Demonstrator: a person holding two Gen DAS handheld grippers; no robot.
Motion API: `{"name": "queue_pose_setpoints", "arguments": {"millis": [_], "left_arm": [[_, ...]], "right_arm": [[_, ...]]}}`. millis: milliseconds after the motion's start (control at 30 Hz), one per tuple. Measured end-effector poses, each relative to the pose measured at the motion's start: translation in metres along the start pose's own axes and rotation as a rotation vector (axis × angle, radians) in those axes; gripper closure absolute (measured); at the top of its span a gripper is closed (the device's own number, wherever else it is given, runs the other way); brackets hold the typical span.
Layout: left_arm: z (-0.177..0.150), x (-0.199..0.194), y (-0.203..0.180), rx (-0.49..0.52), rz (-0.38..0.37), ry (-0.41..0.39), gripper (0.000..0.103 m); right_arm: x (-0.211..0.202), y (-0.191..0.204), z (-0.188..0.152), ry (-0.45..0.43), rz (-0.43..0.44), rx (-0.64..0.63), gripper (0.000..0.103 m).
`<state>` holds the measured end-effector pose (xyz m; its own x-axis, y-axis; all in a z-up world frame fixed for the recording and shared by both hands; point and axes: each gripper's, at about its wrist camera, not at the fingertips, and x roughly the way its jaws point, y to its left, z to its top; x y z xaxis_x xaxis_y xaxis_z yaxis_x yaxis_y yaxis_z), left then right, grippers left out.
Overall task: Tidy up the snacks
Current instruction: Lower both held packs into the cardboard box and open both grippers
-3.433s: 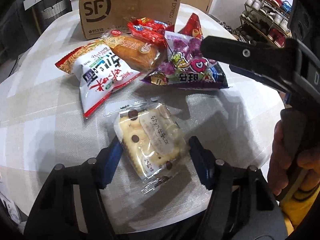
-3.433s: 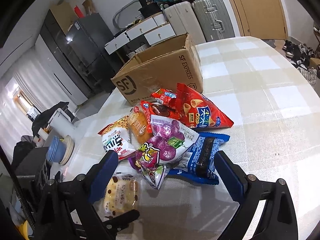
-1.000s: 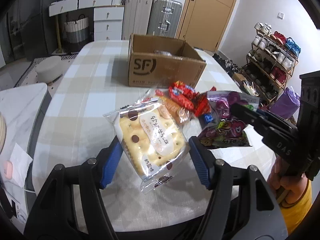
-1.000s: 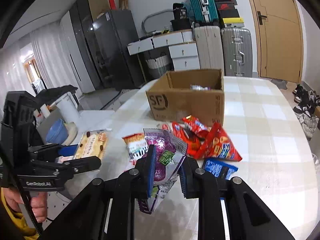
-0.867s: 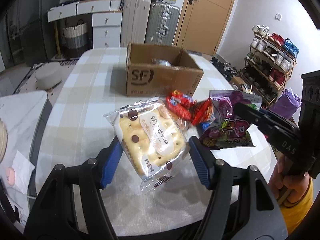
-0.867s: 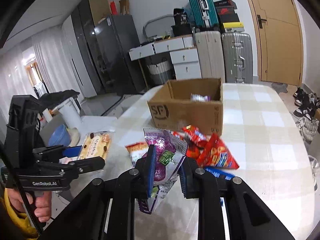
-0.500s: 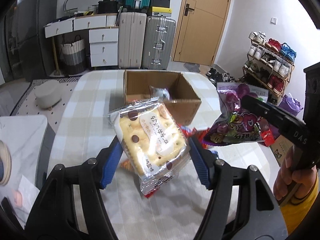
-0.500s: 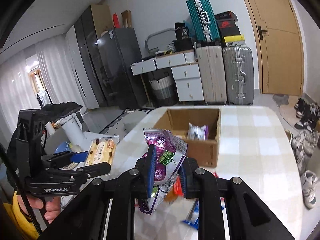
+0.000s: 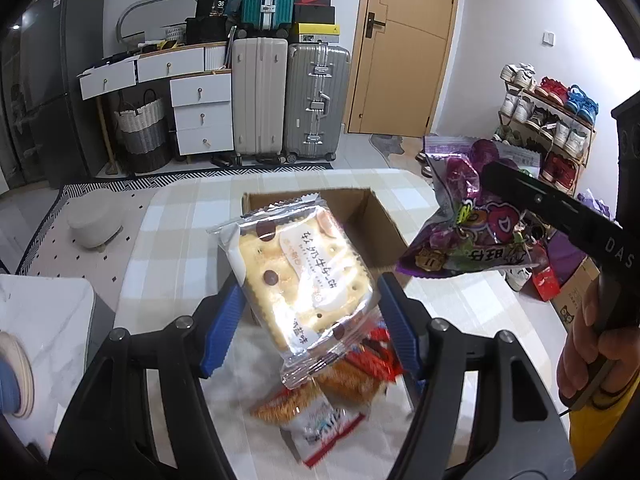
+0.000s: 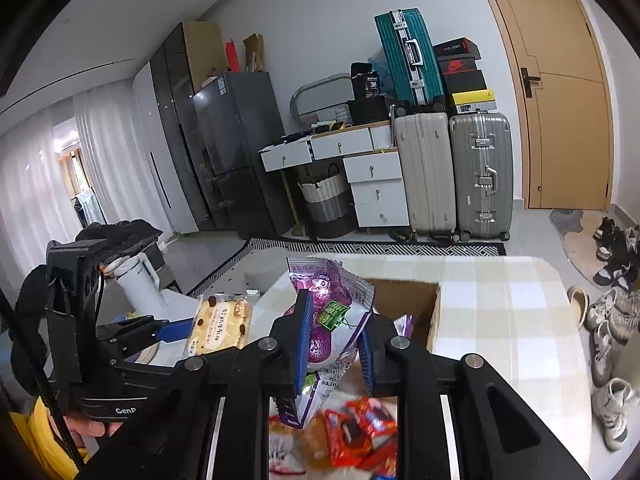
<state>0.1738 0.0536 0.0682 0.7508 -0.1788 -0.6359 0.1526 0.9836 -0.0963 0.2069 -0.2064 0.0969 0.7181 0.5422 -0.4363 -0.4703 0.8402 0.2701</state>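
Observation:
My left gripper (image 9: pixel 308 304) is shut on a clear-wrapped biscuit pack (image 9: pixel 300 276) with brown spots, held in the air in front of the open cardboard box (image 9: pixel 376 224). The pack also shows in the right wrist view (image 10: pixel 220 324). My right gripper (image 10: pixel 332 340) is shut on a purple snack bag (image 10: pixel 332 312), held just before the box (image 10: pixel 404 296); the bag also shows in the left wrist view (image 9: pixel 468 220). Red and orange snack packets (image 10: pixel 356 436) lie on the checked table (image 10: pixel 500 320) below both grippers.
An orange bread pack and a red-white packet (image 9: pixel 320 420) lie on the table under the left gripper. The box holds a packet (image 10: pixel 404 324). Suitcases (image 10: pixel 456 172), drawers and a shoe rack (image 9: pixel 548 120) stand beyond the table. A white side surface (image 9: pixel 44 320) is at the left.
Both grippers have lifted and moved forward with their packs towards the box. The box is now nearer and partly hidden behind the held packs. The table snacks have dropped low in view.

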Motion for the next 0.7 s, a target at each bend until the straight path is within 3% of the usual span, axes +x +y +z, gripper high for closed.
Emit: {"name": "queue_pose_setpoints", "arguments": {"millis": [400,700], "left_arm": [[0.062,0.083,0.015,-0.017,0.006,0.072,0.039],[0.081,0.163,0.028,-0.055,0.007,0.155,0.039]], "right_arm": [[0.067,-0.032,0.031,0.041,-0.008,0.029,0.082],[0.126,-0.063,0.029,0.106,-0.030,0.067,0.082]]}}
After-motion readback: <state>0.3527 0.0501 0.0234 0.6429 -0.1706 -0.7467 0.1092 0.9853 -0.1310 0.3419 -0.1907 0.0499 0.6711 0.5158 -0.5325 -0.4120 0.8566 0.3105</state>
